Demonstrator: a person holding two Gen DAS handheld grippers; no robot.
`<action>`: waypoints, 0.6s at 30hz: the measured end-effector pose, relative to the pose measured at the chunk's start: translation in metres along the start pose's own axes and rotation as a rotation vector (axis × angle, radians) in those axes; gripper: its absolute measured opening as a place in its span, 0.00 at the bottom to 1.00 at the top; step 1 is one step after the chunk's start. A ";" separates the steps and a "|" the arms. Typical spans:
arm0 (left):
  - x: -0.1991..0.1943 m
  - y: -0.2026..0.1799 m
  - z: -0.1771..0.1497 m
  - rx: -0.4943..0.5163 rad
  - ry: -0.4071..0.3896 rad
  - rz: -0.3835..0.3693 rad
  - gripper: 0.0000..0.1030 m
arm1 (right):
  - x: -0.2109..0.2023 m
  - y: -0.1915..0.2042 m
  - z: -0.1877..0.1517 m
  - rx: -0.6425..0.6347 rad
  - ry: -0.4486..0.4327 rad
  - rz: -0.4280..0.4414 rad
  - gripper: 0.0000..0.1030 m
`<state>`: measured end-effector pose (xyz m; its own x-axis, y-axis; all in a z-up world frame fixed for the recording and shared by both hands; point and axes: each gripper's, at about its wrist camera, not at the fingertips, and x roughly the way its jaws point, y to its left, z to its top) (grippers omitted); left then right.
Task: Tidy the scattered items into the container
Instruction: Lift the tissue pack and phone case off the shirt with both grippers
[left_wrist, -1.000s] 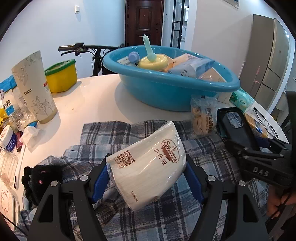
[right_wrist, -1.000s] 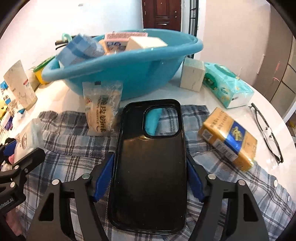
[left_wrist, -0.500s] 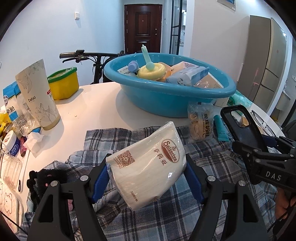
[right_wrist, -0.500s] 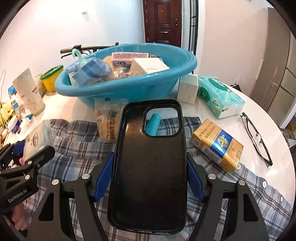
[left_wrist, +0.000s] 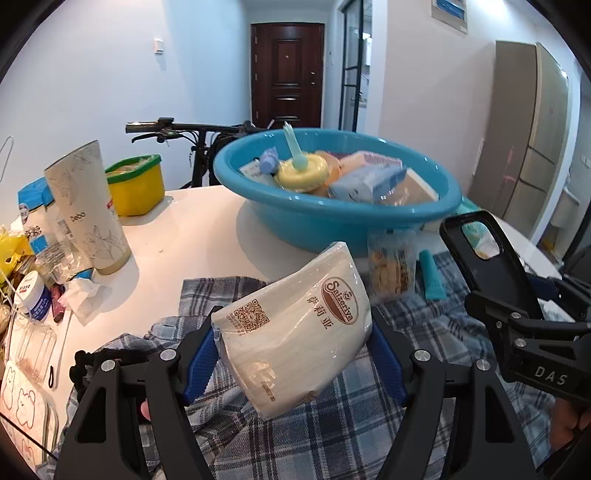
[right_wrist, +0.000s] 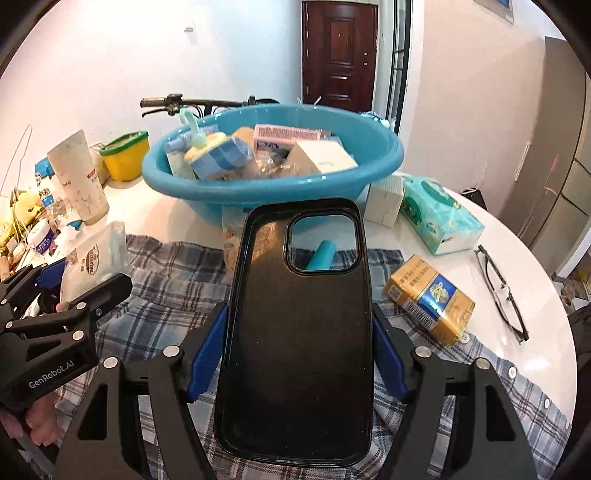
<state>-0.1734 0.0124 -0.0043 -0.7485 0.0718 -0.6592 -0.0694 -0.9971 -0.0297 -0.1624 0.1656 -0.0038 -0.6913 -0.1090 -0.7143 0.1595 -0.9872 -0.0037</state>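
Left gripper clamps napkin pack — right gripper clamps phone case — both above plaid shirt, near basin.

Two grippers are showing, the left gripper and the right gripper. One blue basin is sitting on the table, holding perhaps seven items, though the heap is hiding some. One napkin pack, one phone case, one cigarette pack, one pair of glasses and one plaid shirt are lying outside.
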 end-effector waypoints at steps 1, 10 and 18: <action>-0.002 0.000 0.002 -0.010 0.000 -0.003 0.74 | -0.001 0.000 0.001 0.004 -0.006 -0.009 0.69; -0.019 -0.006 0.029 0.016 -0.002 -0.015 0.74 | -0.029 -0.002 0.022 0.017 -0.080 -0.039 0.69; -0.052 -0.007 0.073 0.015 -0.168 0.027 0.74 | -0.062 -0.003 0.051 0.017 -0.161 -0.066 0.69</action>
<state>-0.1825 0.0177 0.0847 -0.8500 0.0491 -0.5245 -0.0569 -0.9984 -0.0012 -0.1560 0.1691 0.0757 -0.8040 -0.0596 -0.5916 0.0989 -0.9945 -0.0342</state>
